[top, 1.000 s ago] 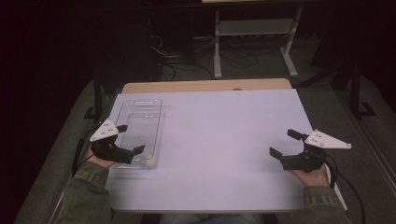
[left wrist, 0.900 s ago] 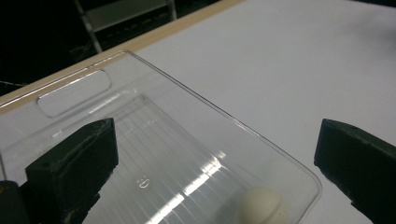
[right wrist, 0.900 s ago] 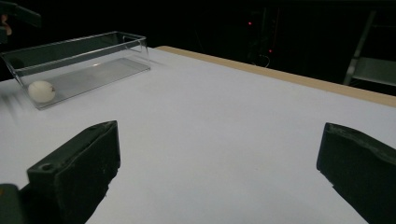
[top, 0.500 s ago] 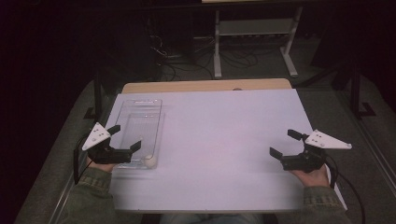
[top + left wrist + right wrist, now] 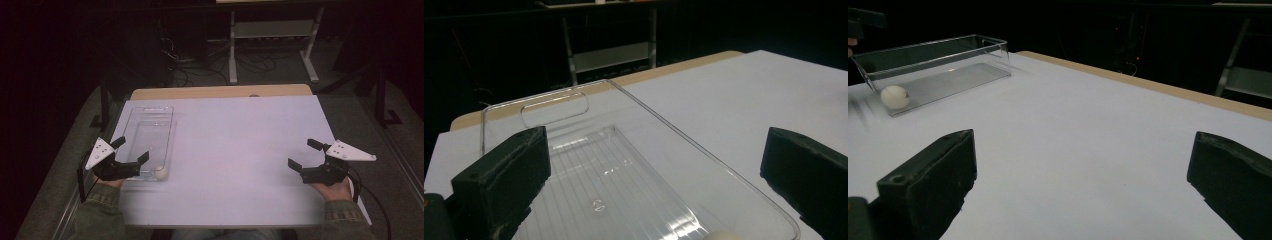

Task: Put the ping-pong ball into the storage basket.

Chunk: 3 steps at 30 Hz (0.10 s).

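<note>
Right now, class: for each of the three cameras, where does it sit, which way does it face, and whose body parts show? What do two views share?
High view: above the person's side, facing forward and down on the table; both forearms, left gripper and right gripper show.
Left gripper view: rides the left gripper, looks along the clear bin; its black fingers show.
Right gripper view: rides the right gripper, looks across the table; its fingers show.
Shared: bin and white ball.
</note>
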Available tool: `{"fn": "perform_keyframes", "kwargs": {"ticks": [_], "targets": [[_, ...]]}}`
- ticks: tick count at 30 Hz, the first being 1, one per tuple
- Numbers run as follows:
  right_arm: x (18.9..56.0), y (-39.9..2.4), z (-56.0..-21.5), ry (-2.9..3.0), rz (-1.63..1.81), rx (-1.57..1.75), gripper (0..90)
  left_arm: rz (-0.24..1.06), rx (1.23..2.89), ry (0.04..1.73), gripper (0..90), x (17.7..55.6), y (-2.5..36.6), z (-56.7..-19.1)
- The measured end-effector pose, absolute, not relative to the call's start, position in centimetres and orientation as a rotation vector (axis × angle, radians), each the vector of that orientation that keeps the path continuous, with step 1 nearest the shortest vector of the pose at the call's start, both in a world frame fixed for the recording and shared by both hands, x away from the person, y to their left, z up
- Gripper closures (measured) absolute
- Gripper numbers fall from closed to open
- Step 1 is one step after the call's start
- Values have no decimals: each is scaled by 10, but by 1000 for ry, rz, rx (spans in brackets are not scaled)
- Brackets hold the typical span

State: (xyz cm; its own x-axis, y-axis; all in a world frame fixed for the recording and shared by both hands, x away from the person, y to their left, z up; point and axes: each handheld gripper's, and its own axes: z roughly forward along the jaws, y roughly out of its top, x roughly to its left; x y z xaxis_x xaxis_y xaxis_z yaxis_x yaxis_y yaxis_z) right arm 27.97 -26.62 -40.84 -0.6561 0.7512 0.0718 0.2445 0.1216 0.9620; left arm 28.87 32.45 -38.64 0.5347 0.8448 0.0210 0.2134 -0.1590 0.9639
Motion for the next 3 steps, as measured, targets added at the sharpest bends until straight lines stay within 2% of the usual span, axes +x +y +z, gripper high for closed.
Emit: {"fn": "perform_keyframes", "kwargs": {"ticks": [3], "targets": [[280,-266,-408,1971,1551,953,0,715,1668,902,0,289,325,-386]]}}
